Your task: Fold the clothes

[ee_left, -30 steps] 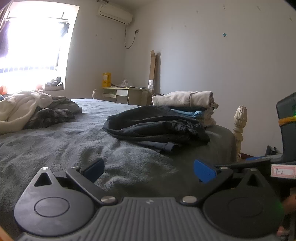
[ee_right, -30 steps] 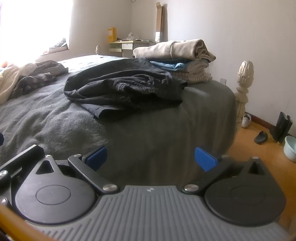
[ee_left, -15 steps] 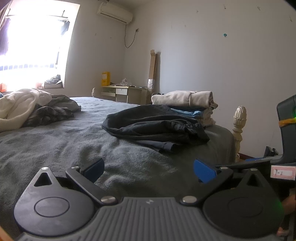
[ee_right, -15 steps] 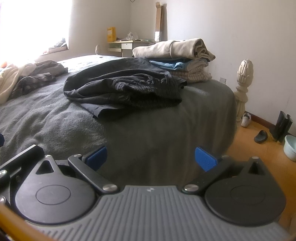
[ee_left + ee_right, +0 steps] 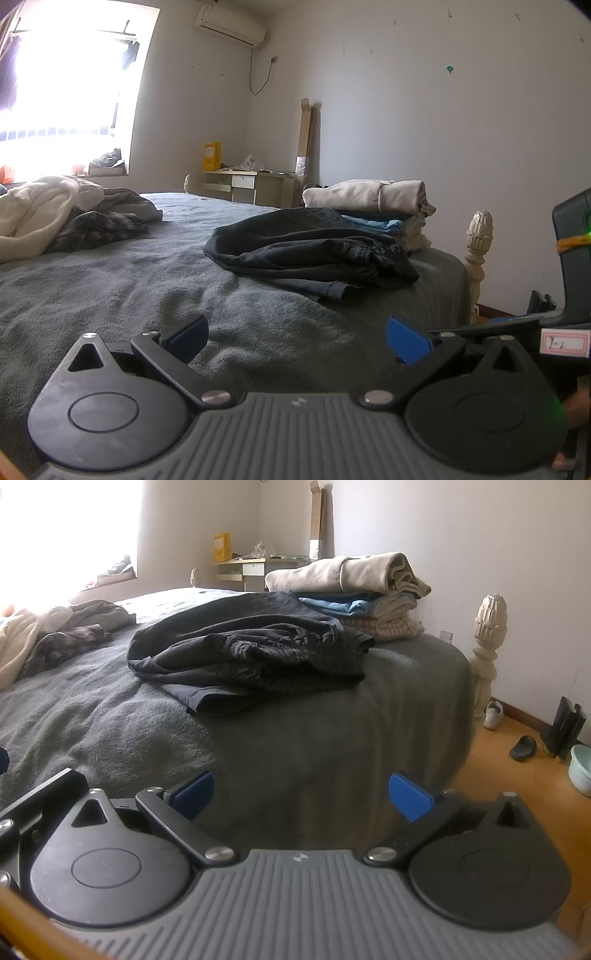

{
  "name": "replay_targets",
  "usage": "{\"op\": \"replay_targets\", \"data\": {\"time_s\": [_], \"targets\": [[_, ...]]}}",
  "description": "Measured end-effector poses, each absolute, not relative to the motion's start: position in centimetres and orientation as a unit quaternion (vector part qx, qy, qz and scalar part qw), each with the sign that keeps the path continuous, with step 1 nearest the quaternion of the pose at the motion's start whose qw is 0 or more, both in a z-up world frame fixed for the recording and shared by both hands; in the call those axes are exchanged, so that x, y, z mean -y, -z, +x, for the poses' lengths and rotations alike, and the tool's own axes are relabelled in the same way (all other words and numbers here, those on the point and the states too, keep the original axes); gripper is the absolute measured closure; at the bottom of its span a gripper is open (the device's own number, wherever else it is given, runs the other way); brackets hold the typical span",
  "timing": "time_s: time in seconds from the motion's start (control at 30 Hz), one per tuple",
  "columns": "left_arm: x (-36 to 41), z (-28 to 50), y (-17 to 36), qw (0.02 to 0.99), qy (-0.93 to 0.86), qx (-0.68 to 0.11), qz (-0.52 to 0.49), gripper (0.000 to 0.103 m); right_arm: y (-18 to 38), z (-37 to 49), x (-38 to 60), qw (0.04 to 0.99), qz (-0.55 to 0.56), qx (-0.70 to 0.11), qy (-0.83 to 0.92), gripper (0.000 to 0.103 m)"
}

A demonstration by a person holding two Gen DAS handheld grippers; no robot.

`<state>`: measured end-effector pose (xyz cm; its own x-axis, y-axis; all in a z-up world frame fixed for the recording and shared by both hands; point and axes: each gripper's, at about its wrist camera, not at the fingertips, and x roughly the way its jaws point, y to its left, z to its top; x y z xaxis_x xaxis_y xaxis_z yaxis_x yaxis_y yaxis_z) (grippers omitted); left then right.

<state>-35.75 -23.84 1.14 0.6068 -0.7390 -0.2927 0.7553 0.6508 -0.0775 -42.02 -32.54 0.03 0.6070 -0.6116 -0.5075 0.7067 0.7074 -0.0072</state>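
Left tool [image 5: 297,338]: released, blue pads spread wide, nothing between them, low over the grey bed [image 5: 110,295]. Right tool [image 5: 301,794]: likewise released and empty, at the bed's near edge. Ahead of both tools, well apart from the pads: dark crumpled garment [image 5: 251,653] lying unfolded on the bed. Just beyond it, touching: folded stack [image 5: 354,587], beige on top, blue beneath. Far left of the tools: loose heap of pale and plaid clothes [image 5: 62,218], possibly several items; glare prevents a count.
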Motion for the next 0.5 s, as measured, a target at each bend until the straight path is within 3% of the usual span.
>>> {"op": "replay_targets", "data": {"time_s": [0.5], "targets": [[23.79, -35.64, -1.09, 0.895, 0.417, -0.155, 0.025, 0.000, 0.27, -42.22, 32.79, 0.892, 0.099, -0.245, 0.367, 0.001]]}}
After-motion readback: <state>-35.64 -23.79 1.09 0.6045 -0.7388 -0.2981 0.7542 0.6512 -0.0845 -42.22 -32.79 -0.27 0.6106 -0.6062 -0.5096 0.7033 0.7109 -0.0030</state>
